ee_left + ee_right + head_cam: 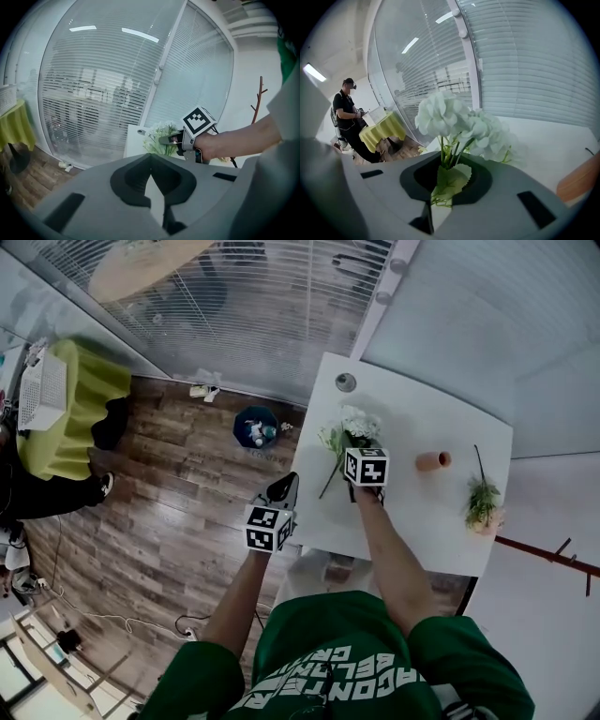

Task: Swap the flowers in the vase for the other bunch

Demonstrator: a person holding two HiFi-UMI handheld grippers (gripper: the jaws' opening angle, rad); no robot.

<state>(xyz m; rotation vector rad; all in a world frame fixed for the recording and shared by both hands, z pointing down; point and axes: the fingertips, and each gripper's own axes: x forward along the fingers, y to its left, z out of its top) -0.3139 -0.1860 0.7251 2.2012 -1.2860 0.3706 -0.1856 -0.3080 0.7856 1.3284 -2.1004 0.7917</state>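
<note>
My right gripper [354, 448] is shut on the stems of a white flower bunch [353, 426] and holds it over the left part of the white table [412, 521]. In the right gripper view the stems and a leaf sit pinched between the jaws [439, 190], with the white flowers [459, 124] above. A small terracotta vase [433, 461] sits mid-table with no flowers in it. Its edge shows at the right as a brown shape, the vase [581, 180]. A second bunch [483, 501], green and pink, lies by the table's right edge. My left gripper [284, 489] hangs shut and empty off the table's left edge.
A small round metal piece [346, 382] lies near the table's far corner. On the wood floor stand a blue bin [255, 427] and a yellow-green covered table [70, 409]. A glass wall with blinds runs behind. A person [347, 117] stands by that covered table.
</note>
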